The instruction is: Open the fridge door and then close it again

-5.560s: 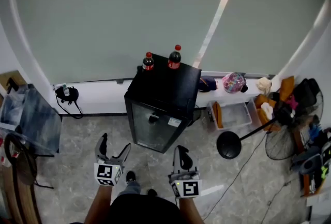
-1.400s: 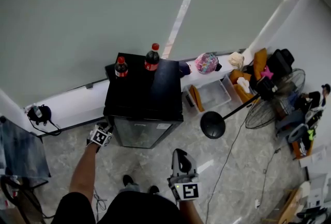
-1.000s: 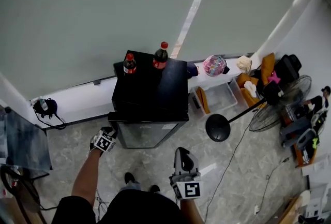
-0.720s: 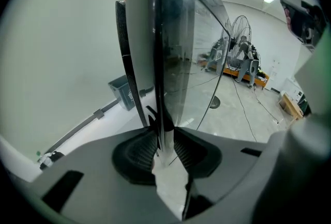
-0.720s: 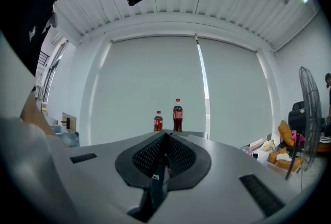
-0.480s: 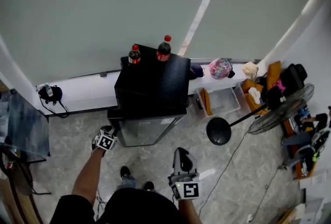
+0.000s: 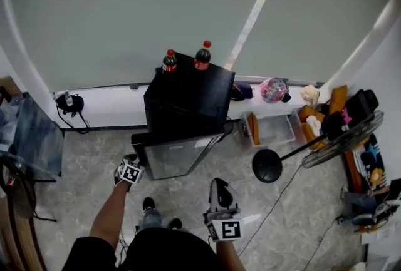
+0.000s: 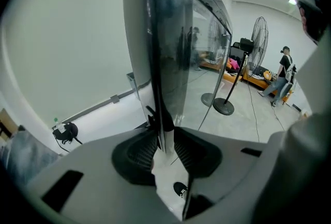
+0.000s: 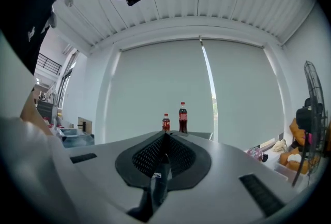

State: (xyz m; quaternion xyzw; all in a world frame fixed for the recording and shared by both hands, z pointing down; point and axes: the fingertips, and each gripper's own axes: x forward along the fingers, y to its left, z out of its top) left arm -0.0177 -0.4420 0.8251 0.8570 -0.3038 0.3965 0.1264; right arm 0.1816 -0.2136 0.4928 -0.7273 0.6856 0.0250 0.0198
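1. Head view: a black fridge (image 7: pixel 191 91) stands against the window ledge (image 7: pixel 106 110), with two cola bottles (image 7: pixel 202 56) on top. Its glass fridge door (image 7: pixel 178 156) stands partly swung out, with the free edge on the left of the picture. The left gripper (image 7: pixel 130 171) reaches to that edge on an outstretched arm, likely because the far edge gives the best leverage. The right gripper (image 7: pixel 222 221) hangs back near the body, clear of the door's path. Open floor (image 7: pixel 81 169) lies to the left and in front. A fan's round base (image 7: pixel 268 165) stands just right of the fridge, on the hinge side.

2. Left gripper view: the jaws are narrowly parted and clamped on the thin edge of the door, which rises straight out from between the pads. Beyond the glass the fan and a distant person (image 8: pixel 283 70) show, well apart from the door.

3. Right gripper view: the jaws are pressed together with nothing between them. They point level at the fridge top and bottles. This hand looks idle, probably waiting while the other works the door.
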